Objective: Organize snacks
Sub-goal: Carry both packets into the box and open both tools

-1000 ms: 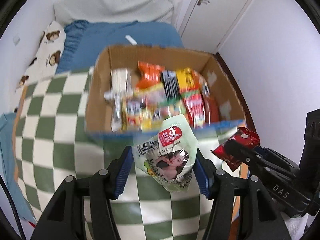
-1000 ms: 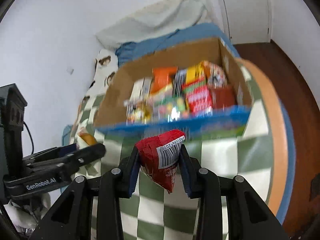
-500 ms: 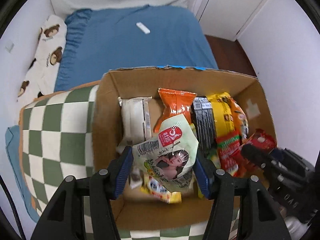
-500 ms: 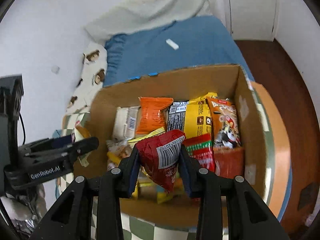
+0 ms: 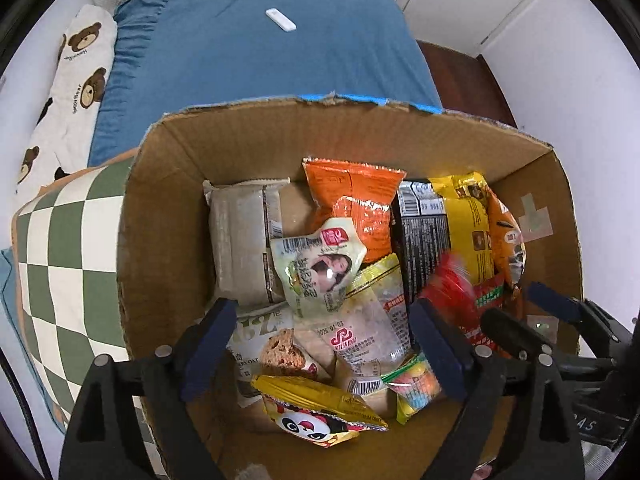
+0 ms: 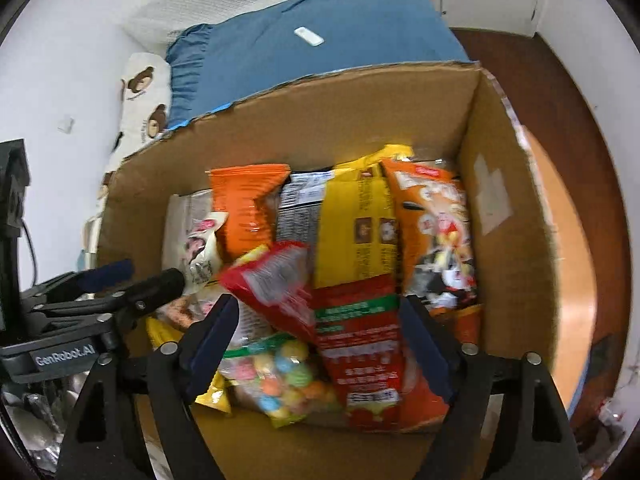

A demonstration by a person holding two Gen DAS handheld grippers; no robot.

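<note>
Left wrist view: cardboard box [image 5: 160, 240] fills my frame, sitting on the green-checked cloth [image 5: 64, 248] with the blue bedspread [image 5: 256, 52] beyond. Half a second back I had a packet clamped in each claw above the box; both claws now stand spread with nothing between the pads. Left gripper [image 5: 316, 352] is wide apart, and the pale green snack packet [image 5: 316, 264] it carried lies loose on the pile, over the grey wrapped bar [image 5: 244, 240] and against the orange bag [image 5: 356, 200]. Right gripper [image 6: 316, 344] likewise gapes; its red packet [image 6: 276, 284] is motion-blurred, apparently mid-drop onto the red-and-green noodle pack [image 6: 360, 340], beside the candy bag [image 6: 284, 376]. My reading: both drops done, so both claws are free for the next snacks.
</note>
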